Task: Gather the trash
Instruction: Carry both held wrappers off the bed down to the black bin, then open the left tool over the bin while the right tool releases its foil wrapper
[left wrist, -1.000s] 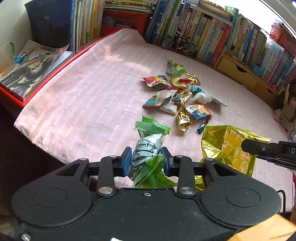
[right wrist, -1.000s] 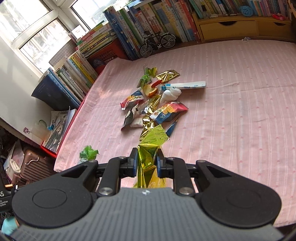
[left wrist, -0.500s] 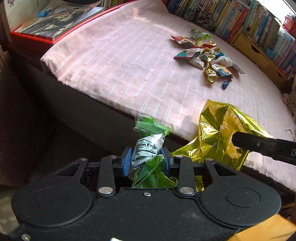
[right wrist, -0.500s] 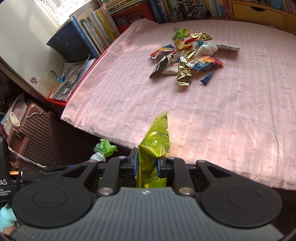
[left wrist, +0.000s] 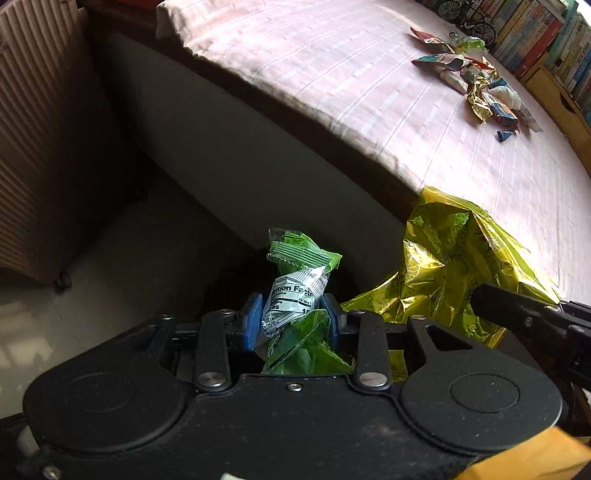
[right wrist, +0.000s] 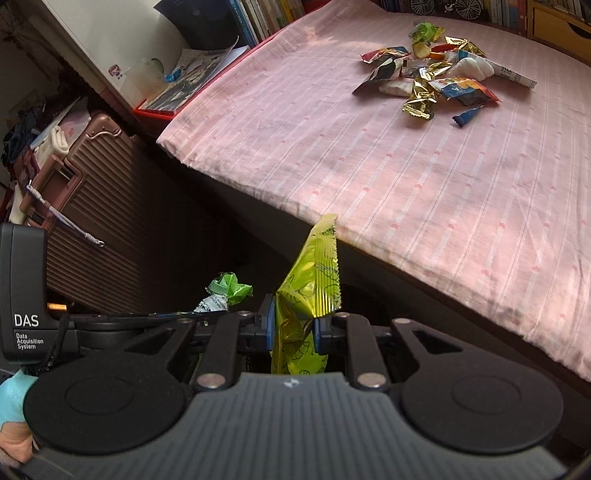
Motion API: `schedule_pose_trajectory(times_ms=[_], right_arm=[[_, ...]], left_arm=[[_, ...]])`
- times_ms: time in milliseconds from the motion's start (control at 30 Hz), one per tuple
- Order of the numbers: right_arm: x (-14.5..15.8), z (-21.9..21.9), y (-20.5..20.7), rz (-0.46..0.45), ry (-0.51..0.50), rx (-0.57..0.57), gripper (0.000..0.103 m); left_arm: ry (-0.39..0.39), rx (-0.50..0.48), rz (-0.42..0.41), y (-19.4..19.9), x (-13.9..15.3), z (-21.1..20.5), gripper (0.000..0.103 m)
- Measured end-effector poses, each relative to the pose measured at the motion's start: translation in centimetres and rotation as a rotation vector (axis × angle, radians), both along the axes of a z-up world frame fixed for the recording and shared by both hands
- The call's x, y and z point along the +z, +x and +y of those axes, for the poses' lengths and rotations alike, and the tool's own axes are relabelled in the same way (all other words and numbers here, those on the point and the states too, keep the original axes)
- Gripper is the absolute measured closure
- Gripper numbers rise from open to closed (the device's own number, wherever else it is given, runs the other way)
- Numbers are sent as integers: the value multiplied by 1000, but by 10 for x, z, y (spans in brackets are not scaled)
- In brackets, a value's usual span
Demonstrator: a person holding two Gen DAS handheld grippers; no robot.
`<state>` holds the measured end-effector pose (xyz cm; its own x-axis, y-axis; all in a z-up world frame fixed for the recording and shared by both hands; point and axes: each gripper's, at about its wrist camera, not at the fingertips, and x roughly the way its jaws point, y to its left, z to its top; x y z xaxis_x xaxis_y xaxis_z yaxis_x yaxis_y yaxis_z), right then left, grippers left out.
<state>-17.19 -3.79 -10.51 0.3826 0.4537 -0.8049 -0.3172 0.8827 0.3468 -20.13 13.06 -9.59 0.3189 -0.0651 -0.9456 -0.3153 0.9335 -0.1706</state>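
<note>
My left gripper [left wrist: 293, 317] is shut on a crumpled green and white wrapper [left wrist: 295, 288], held off the bed's near edge over the dark floor gap. My right gripper [right wrist: 293, 326] is shut on a yellow-green foil bag [right wrist: 314, 280], also off the edge; in the left wrist view that bag [left wrist: 454, 266] hangs crinkled at right. In the right wrist view the green wrapper [right wrist: 229, 288] shows at left. A pile of several snack wrappers [right wrist: 428, 79] lies far off on the pink bedsheet [right wrist: 406, 177]; the same pile [left wrist: 476, 85] appears at the top right of the left wrist view.
A brown ribbed suitcase [right wrist: 85, 206] stands left of the bed. The dark side of the bed frame [left wrist: 221, 155] runs across ahead. Books [right wrist: 258, 18] line the far side, with magazines on a red shelf [right wrist: 188, 81]. Grey floor [left wrist: 122, 258] lies below.
Both grippers have pulled back from the bed and dropped past its near edge, each keeping its wrapper. The wrapper pile is now much farther away.
</note>
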Motion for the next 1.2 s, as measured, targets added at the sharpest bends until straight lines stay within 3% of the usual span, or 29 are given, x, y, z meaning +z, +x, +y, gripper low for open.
schedule_pose_trajectory(times_ms=[467, 1067, 1200], right_arm=[[-34, 20, -7, 72, -58, 69, 79], [-81, 36, 16, 182, -139, 76, 78], [-91, 40, 23, 192, -143, 74, 70]], left_arm=[[13, -16, 90, -10, -34, -7, 70], [-22, -17, 182, 15, -83, 0, 70], [-17, -17, 191, 21, -89, -5, 61]])
